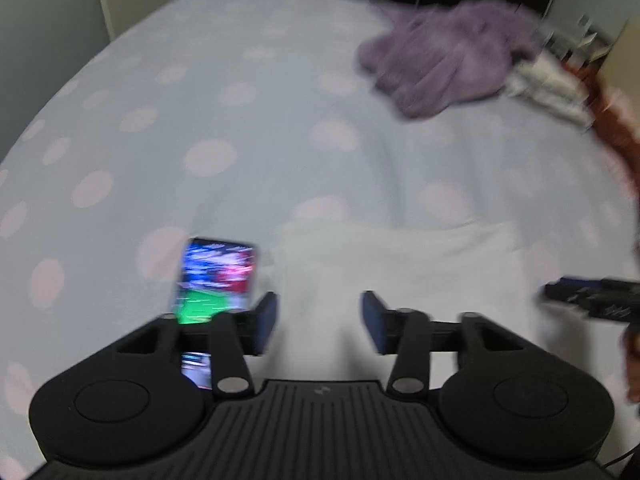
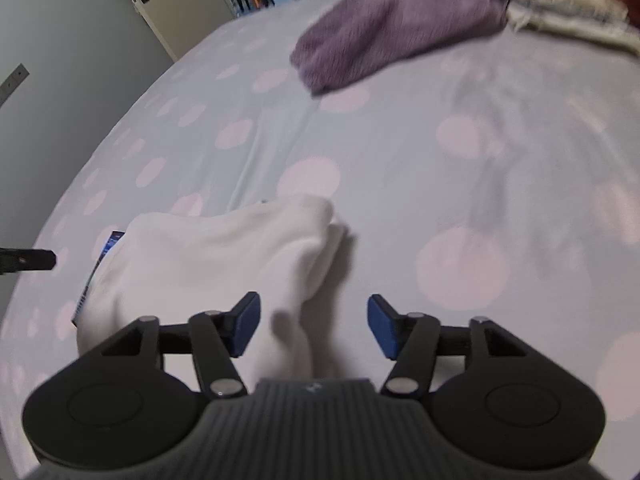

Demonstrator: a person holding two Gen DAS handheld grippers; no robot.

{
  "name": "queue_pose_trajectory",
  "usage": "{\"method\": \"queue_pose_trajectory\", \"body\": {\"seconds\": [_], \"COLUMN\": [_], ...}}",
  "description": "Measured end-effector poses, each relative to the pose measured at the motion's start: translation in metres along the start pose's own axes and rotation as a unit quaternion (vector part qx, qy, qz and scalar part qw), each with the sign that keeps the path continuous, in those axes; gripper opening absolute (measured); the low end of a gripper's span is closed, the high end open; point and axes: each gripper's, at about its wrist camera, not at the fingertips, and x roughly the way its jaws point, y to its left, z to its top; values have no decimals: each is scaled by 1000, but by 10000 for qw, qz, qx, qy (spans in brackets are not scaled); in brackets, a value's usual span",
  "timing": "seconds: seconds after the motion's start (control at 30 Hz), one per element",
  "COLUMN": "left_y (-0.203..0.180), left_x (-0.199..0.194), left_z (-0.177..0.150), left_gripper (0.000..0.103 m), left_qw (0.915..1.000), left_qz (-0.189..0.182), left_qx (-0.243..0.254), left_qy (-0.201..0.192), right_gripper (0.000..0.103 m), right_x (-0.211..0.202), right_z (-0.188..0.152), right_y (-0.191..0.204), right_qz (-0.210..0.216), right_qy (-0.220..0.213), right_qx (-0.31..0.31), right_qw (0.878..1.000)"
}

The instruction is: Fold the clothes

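white cloth, a folded garment (image 2: 224, 256), lies nearest on the bed, spread flat under both grippers. in the right wrist view the right gripper (image 2: 314, 326) hangs over its near edge with the blue pads (image 2: 245, 326) wide apart and nothing between them; a bunched corner of the garment rises at about twelve o'clock from the pads. in the left wrist view the left gripper (image 1: 319, 322) also stands with its pads spread and nothing held, the same white garment (image 1: 400, 268) stretching from twelve toward two o'clock. a phone (image 1: 216, 280) with a lit screen lies at eleven o'clock, just beside the garment's edge, though blur hides what it displays. the sheet (image 1: 200, 120) is pale blue with pink dots. well beyond, at one o'clock, a purple fuzzy garment (image 1: 444, 60) sits in a heap, touching what may be a pale folded pile (image 1: 548, 88) at two o'clock. farthest off, at eleven o'clock in the right wrist view, is a grey door (image 2: 80, 20).
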Motion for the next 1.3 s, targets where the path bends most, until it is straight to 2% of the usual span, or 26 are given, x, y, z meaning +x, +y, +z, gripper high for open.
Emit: {"method": "queue_pose_trajectory", "body": {"seconds": [0.07,0.27,0.57,0.73,0.8,1.07,1.3], "left_y": [-25,-83,-125,-132,-131,-125,-125], "left_x": [-4,-6,-27,-34,-36,-34,-34], "left_z": [-12,-43,-75,-88,-94,-109,-112], "left_gripper": [50,50,51,52,55,57,58], "left_qw": [9998,9999,9987,9979,9974,9954,9951], "left_qz": [-181,-133,317,567,657,919,923], "left_qx": [-5,-4,402,309,303,262,329], "left_qy": [-94,-89,-49,-18,-21,122,141], "right_gripper": [67,82,92,96,96,96,96], "right_x": [-19,-72,-133,-142,-141,-134,-132], "right_z": [-5,-29,-62,-77,-84,-101,-108], "right_y": [3,9,12,27,34,54,64], "right_qz": [-157,-671,-968,-1149,-1204,-1061,-1012], "right_qy": [-142,-575,-933,-871,-798,-663,-609], "right_qx": [-130,-354,-274,-460,-564,-859,-936], "right_qw": [9997,9955,9906,9885,9879,9884,9886]}}
